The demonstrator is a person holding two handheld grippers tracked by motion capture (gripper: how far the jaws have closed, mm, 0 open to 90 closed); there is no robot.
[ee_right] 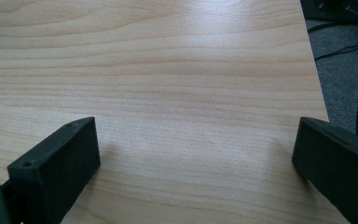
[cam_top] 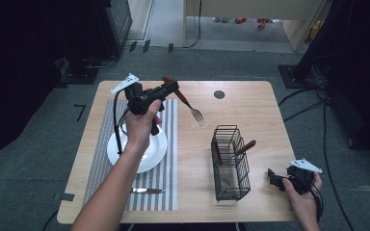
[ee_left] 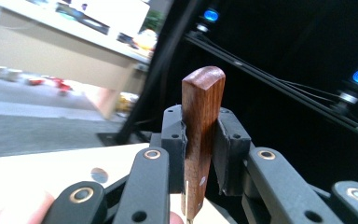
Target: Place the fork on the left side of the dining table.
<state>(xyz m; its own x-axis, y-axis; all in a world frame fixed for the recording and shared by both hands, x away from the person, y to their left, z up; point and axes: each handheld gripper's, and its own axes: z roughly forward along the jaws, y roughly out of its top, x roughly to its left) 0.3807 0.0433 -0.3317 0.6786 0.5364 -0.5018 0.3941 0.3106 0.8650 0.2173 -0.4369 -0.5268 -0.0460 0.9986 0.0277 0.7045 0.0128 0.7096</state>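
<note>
My left gripper (cam_top: 172, 88) is raised over the far left part of the table, shut on the wooden handle of a fork (cam_top: 193, 112). The fork's tines hang down to the right, above the bare wood. In the left gripper view the brown handle (ee_left: 202, 121) stands upright, clamped between the black jaws of the left gripper (ee_left: 200, 149). My right gripper (cam_top: 272, 176) rests low by the table's front right corner, open and holding nothing. In the right gripper view the right gripper (ee_right: 196, 158) has its jaws wide apart over the bare tabletop (ee_right: 177, 84).
A black wire basket (cam_top: 230, 166) stands right of centre with a wooden-handled utensil (cam_top: 245, 147) leaning in it. A white plate (cam_top: 158, 150) sits on a striped placemat (cam_top: 169, 126), with a knife (cam_top: 147, 190) near the mat's front edge. A dark round hole (cam_top: 219, 94) marks the far side.
</note>
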